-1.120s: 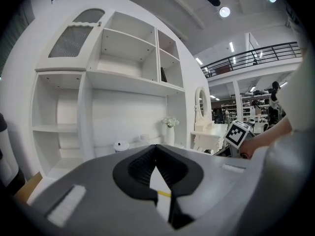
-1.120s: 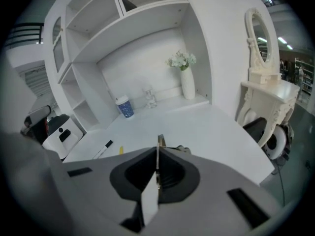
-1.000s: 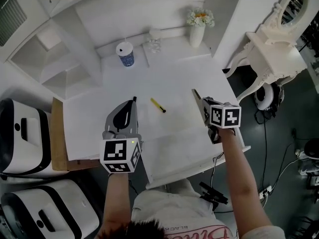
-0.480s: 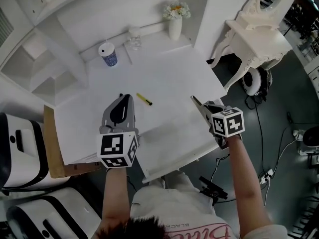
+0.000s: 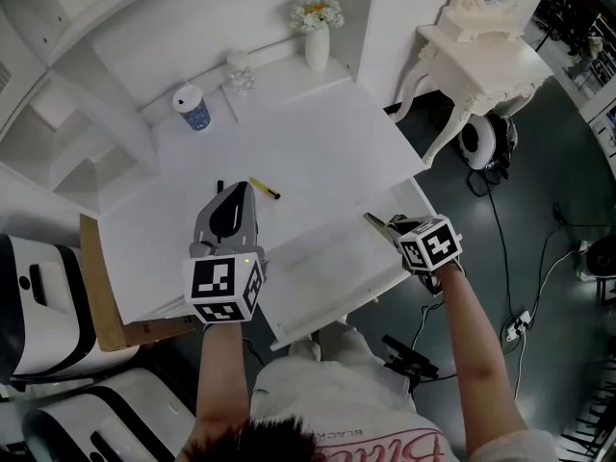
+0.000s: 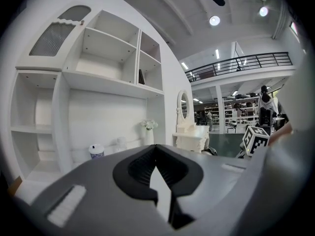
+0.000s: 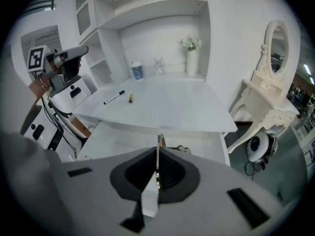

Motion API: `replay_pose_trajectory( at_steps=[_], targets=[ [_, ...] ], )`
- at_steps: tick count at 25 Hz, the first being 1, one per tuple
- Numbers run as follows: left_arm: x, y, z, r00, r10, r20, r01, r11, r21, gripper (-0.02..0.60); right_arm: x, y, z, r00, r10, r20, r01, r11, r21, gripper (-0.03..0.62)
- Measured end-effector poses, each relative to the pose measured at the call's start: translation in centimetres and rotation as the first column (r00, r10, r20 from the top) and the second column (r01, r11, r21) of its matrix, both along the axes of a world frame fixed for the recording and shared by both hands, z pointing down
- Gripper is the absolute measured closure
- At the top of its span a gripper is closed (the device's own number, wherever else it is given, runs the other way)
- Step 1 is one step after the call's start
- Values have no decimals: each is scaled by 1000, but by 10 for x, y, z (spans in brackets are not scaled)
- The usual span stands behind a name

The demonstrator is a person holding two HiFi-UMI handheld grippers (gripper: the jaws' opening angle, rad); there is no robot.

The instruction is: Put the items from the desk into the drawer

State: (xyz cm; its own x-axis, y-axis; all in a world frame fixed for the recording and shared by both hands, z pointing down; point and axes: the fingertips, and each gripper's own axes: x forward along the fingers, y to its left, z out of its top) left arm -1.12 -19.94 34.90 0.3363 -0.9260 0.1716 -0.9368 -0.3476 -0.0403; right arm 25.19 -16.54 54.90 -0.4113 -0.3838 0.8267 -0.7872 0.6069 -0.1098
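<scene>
A small yellow item (image 5: 265,189) (image 7: 131,98) and a black marker (image 7: 114,98) lie on the white desk (image 5: 318,133). In the head view my left gripper hides most of the marker (image 5: 219,187). The drawer (image 5: 327,258) (image 7: 147,137) stands pulled out below the desk's near edge. My left gripper (image 5: 237,191) (image 6: 156,149) hovers over the desk just left of the yellow item, jaws together, nothing in them. The right gripper (image 5: 370,218) (image 7: 158,144) points steeply down over the drawer's right side, shut and empty.
At the back of the desk stand a blue-patterned cup (image 5: 192,108) (image 7: 137,70), a small glass piece (image 5: 239,68) and a vase of flowers (image 5: 316,29) (image 7: 191,53). An ornate white dressing table (image 5: 472,56) stands to the right. White machines (image 5: 38,287) and a wooden board (image 5: 96,277) are to the left.
The right gripper has moved toward the near edge and sunk over the drawer's right side. The left gripper has edged closer to the yellow item. Both stay shut.
</scene>
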Motion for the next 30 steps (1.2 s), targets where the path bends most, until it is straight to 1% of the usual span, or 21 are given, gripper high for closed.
replay_pose_trajectory(
  at_steps=[4,7,15,21,24,26,28,30],
  targets=[
    [5,-3,5,1000,9,27,-9,1000,-13,572,4,-4,34,999,50,-10,-51,997,-52,585],
    [4,-6,9,999,3,46,-2,1000,-24,572,10,-12,59,994,105,-13,-106,990,-90,585],
    [-3,-20,24,996,-25,86,31,997,-66,572,18,-39,107,966,259,6,-253,951,-178,583],
    [-7,-30,36,993,-31,111,41,995,-93,572,17,-56,127,943,330,37,-315,925,-214,585],
    [-10,-35,40,992,-39,117,51,993,-102,572,19,-62,134,937,346,35,-331,918,-217,583],
    [-11,-37,41,992,-45,119,57,993,-106,572,23,-62,140,945,328,-12,-323,923,-209,583],
    [-12,-39,43,992,-49,119,62,992,-110,572,27,-62,144,953,294,-68,-301,935,-185,583],
    [-14,-40,45,991,-53,119,67,991,-114,572,31,-64,147,953,285,-102,-299,938,-175,573]
  ],
)
